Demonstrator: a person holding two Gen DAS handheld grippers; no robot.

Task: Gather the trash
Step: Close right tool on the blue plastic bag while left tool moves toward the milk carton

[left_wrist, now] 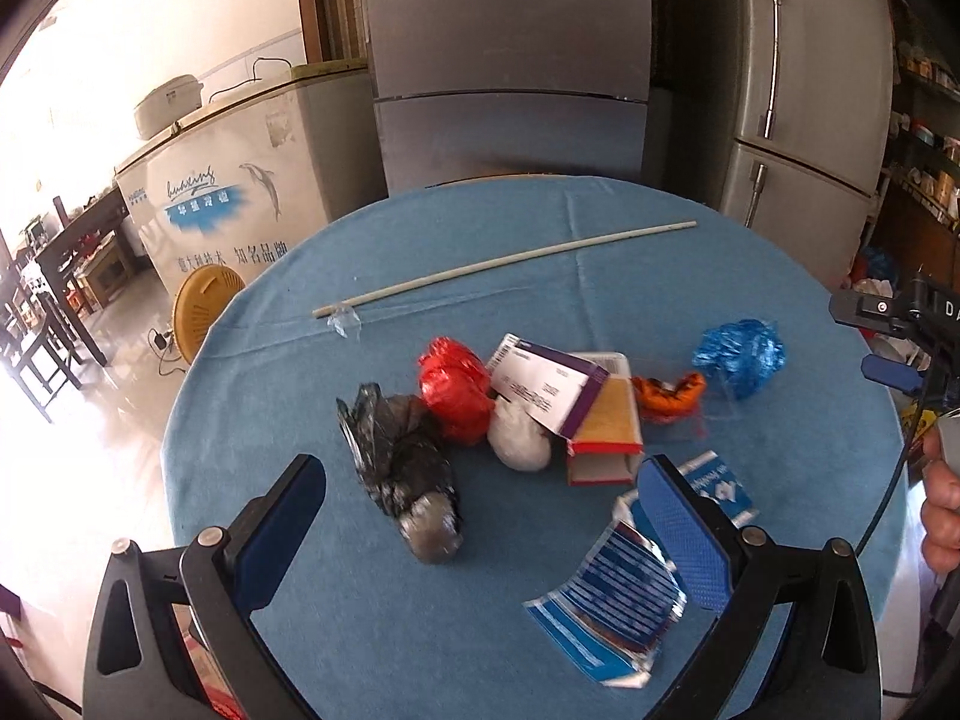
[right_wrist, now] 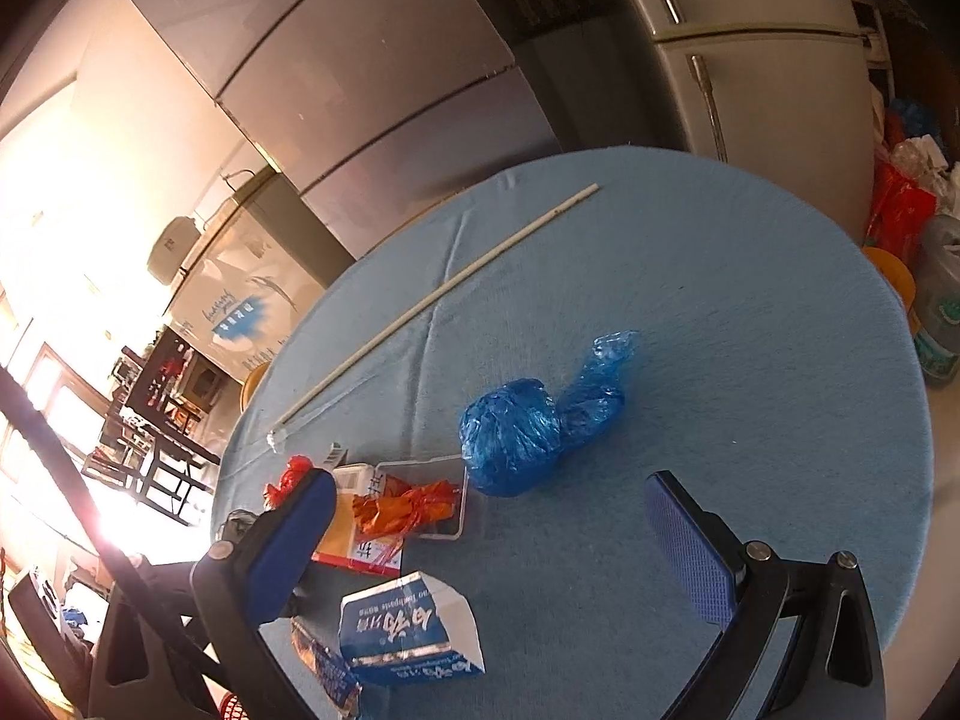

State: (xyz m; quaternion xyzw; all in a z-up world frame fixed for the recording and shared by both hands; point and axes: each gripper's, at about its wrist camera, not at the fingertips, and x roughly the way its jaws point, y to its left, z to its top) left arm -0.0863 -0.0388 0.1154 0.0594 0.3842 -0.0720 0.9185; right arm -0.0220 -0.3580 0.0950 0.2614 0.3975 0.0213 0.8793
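**Li:** Nearest to the left camera is the left gripper, with its jaws wide apart and nothing between them. Under its right finger lies a flattened blue and white wrapper.

**Ana:** And the right gripper?

**Li:** Also wide and empty. Just before it is a torn blue toothpaste box, and a little further the blue plastic bag, crumpled into a ball.

**Ana:** So where is the rest of the trash?

**Li:** All on the table, near the middle, in one loose group. I see a black plastic bag, a red plastic bag, a grey-white wad, a purple and white carton lying over a red-edged box, and an orange wrapper on a clear plastic tray. A long pale stick lies apart, on the far side.

**Ana:** Then how far is the work?

**Li:** I judge it has hardly begun. Nothing is held, and I cannot see any bin or bag for collecting. Every piece is left to pick up.

**Ana:** And the surface?

**Li:** A round table with a blue cloth, a little creased. Behind it stand a grey cabinet and a silver refrigerator. To the left is a white chest freezer with a dolphin picture, then dark chairs on a shiny floor with strong light.
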